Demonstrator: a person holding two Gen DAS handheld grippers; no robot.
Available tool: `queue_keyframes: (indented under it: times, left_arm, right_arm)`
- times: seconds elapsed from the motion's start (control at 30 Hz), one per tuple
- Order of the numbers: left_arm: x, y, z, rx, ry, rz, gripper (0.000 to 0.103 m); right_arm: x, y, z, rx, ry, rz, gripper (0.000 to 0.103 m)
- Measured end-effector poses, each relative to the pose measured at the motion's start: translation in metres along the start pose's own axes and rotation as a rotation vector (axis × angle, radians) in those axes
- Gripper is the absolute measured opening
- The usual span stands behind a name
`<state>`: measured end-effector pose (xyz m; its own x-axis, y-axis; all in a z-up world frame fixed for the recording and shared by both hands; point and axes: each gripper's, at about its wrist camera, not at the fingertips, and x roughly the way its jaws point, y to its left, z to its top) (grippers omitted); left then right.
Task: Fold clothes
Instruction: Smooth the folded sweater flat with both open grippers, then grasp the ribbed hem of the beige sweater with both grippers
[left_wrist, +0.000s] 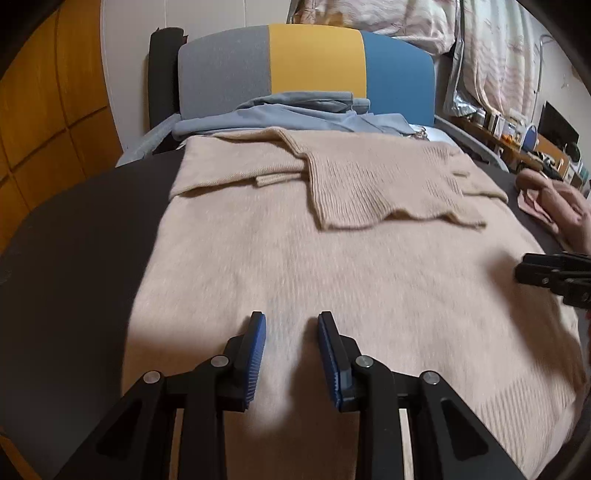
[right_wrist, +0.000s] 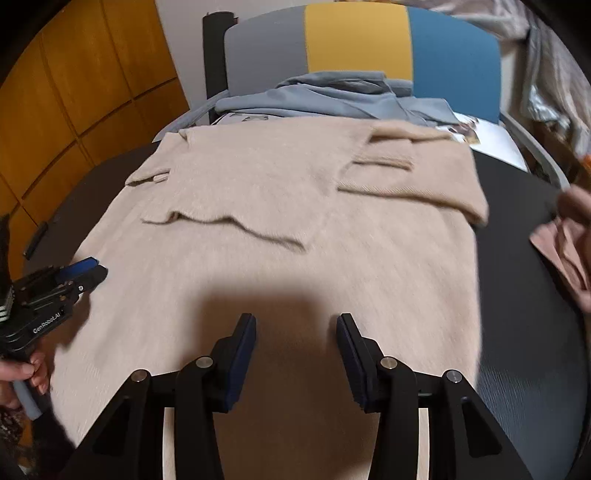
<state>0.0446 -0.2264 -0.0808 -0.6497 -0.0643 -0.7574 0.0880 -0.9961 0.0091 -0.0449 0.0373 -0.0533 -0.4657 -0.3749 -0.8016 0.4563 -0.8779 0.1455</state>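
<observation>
A dark surface (left_wrist: 74, 258) fills the lower part of both views, and the beige sweater (left_wrist: 295, 258) lies spread flat across the middle of it, sleeves folded in over the chest. At the left of each frame stand orange wooden cabinet doors (right_wrist: 74, 92); behind the sweater, at top centre, a chair back (left_wrist: 314, 62) in grey, yellow and blue panels carries a heap of light blue clothes (left_wrist: 295, 110). The left gripper (left_wrist: 291, 325) hangs over the near part of the sweater with its jaws narrowly apart and nothing between them; the right gripper (right_wrist: 295, 325) does likewise, its jaws a little wider and empty. Only the left wrist view shows hanging floral fabric (left_wrist: 498, 55) at upper right and a cluttered shelf (left_wrist: 517, 136) at right. Only the right wrist view shows a hand (right_wrist: 26, 373) gripping the left gripper's handle at lower left. A pink cloth (right_wrist: 561, 251) lies at right, clearer there.
</observation>
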Motion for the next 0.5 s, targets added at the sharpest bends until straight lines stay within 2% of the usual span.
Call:
queue_keyframes:
  times: [0.27,0.5]
  left_arm:
    - [-0.028,0.014,-0.029,-0.015,0.010,0.028,0.029]
    - [-0.059,0.048,-0.062,-0.068,0.018,0.053,0.029]
  right_arm:
    - [-0.040,-0.023,-0.051,0.066,0.004,0.009,0.047]
    - [-0.070,-0.048,-0.079,0.181,0.009,0.033,0.055]
